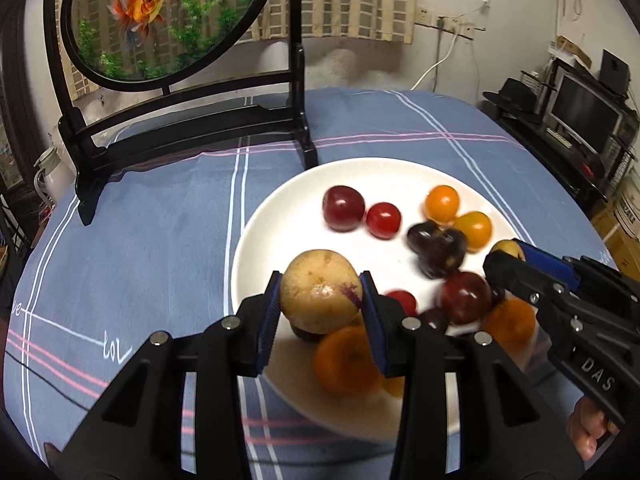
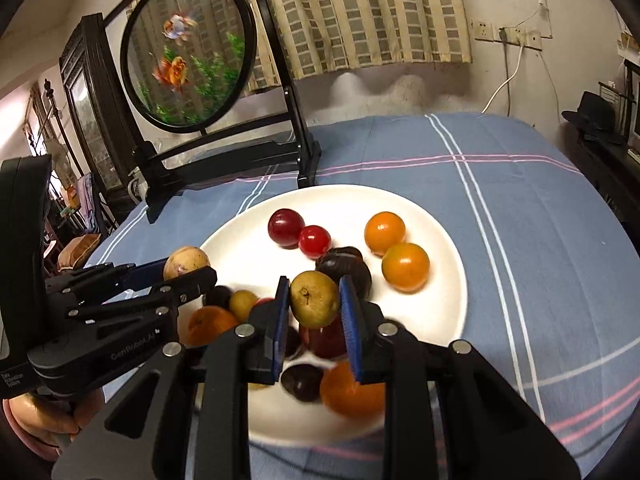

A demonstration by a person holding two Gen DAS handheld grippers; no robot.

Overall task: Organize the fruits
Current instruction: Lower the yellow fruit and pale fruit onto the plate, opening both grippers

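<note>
In the left wrist view, the left gripper (image 1: 320, 304) is seen closed on a round tan fruit (image 1: 320, 290) marked with a purple blotch; the fruit is pinched between both blue pads (image 1: 268, 312) and held above the near edge of the white plate (image 1: 280, 208). Directly below the held fruit a dark fruit and an orange citrus fruit (image 1: 346, 360) lie on the plate. Ahead of the gripper a dark red plum (image 1: 343, 208) and a red cherry tomato (image 1: 383, 220) lie touching, and further right two orange tomatoes (image 1: 442, 203) sit beside a dark purple plum (image 1: 438, 250). The right gripper (image 1: 508, 258) enters from the right, with a small yellowish fruit at its tips. The plate rests on a bench under a blue checked cloth (image 1: 160, 220), with a goldfish screen (image 1: 168, 20) ahead to the left.

In the right wrist view, the right gripper (image 2: 314, 300) is seen holding a small yellow-green fruit (image 2: 314, 299), stem end facing the camera; contact with the right pad is not fully clear. The fruit hangs over the middle of the plate (image 2: 440, 300), above a red plum (image 2: 324, 338). The left gripper (image 2: 188, 270) lies to the left, over the plate's rim.

Both fruits are judged lifted for sorting. The open white area lies ahead and to the right of the right gripper and ahead of the left gripper, so either placement is expected to be forward, away from the near pile.
</note>
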